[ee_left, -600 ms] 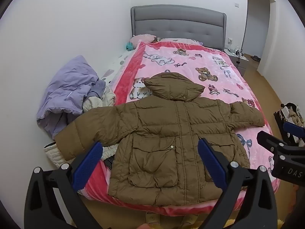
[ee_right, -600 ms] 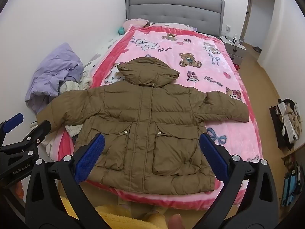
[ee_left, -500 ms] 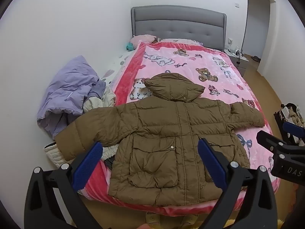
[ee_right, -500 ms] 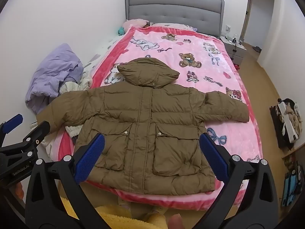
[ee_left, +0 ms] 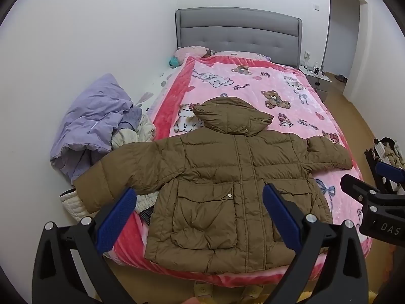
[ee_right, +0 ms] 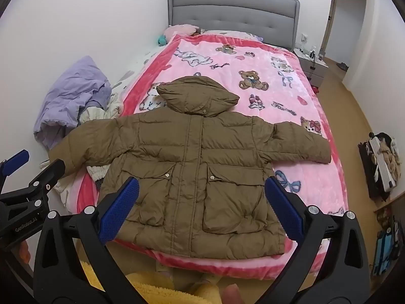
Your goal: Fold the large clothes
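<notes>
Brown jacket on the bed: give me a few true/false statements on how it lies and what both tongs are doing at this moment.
1. The brown jacket lies spread out, front up, on the pink blanket. True.
2. The left tongs are shut on a sleeve. False: they are open and hold nothing.
3. The hood points toward the grey headboard. True.
4. The right tongs grip the hem. False: they are open, above the jacket.
5. A purple garment lies left of the jacket. True.

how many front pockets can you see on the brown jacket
2. One pocket sits on the lower front of the brown jacket, left of the centre placket; the other pocket sits right of it. Each has a flap with a snap. Any pockets inside or underneath are hidden.
</notes>
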